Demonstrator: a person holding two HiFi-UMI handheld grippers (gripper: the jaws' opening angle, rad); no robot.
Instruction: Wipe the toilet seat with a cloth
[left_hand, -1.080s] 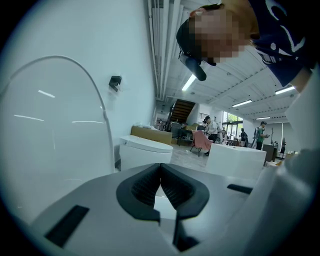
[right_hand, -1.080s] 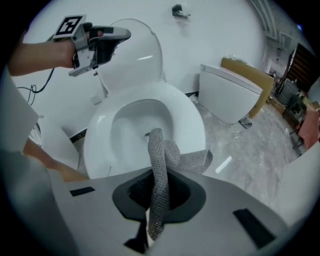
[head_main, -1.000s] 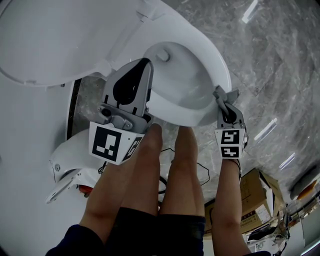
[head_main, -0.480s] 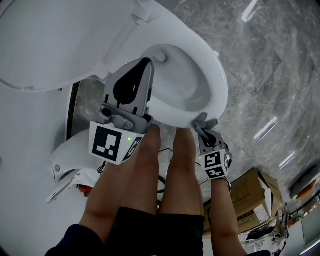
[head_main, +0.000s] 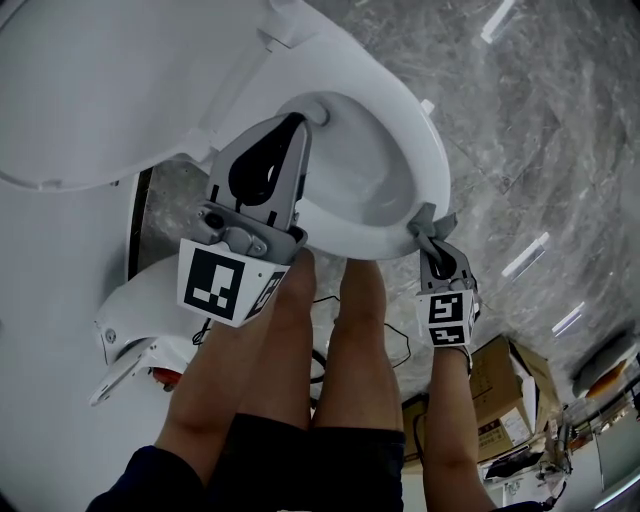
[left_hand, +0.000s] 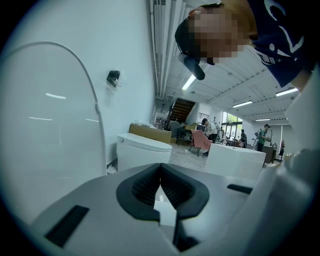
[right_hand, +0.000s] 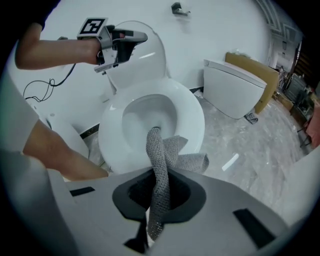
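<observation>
My right gripper (right_hand: 158, 197) clamps the cloth (right_hand: 164, 155), which drapes over the seat (right_hand: 192, 117) at centre frame. My left gripper (left_hand: 160, 184) has its jaws pressed together, empty.

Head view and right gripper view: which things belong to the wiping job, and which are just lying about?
In the job: toilet seat; cloth at its front rim; right gripper, shut on the cloth.
Lying about: second toilet; cardboard box; black cable; left gripper, shut on nothing.
</observation>
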